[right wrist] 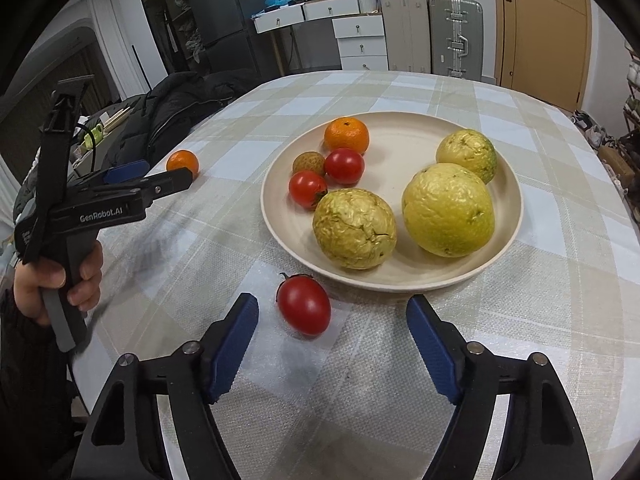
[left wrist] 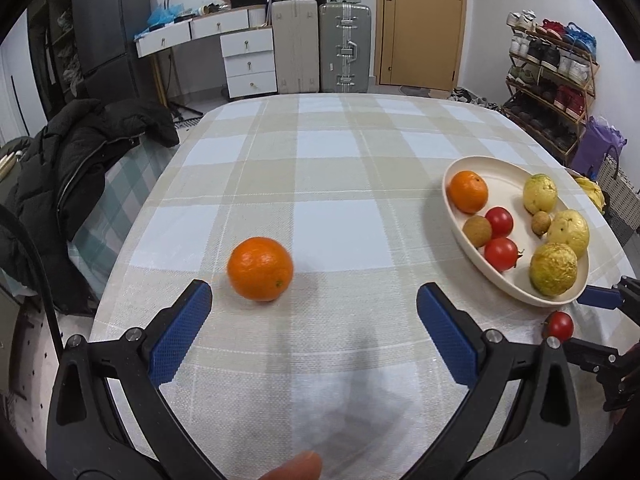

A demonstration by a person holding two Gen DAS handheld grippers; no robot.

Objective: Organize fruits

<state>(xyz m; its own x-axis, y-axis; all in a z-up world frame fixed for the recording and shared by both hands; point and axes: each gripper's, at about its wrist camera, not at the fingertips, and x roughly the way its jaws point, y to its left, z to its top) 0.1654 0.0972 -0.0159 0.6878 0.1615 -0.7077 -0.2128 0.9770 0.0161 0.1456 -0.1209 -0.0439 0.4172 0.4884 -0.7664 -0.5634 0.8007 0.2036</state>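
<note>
On the checked table (right wrist: pixel 520 288), a small red tomato (right wrist: pixel 304 306) lies just ahead of your right hand-held gripper (right wrist: pixel 332 344), whose blue fingers stand apart, not touching it. Your left hand-held gripper (left wrist: pixel 314 332) is wide apart too, behind a round orange (left wrist: pixel 260 268).

Bare cloth surrounds the loose orange (left wrist: pixel 260 268); the plate (right wrist: pixel 508 184) rim crowds the loose tomato (right wrist: pixel 304 306)

Cream plate (right wrist: pixel 506 184); orange mandarin (left wrist: pixel 260 269); red tomato (right wrist: pixel 304 306); beige-blue checked tablecloth (left wrist: pixel 340 152); wrinkled yellow fruits (right wrist: pixel 448 210).
</note>
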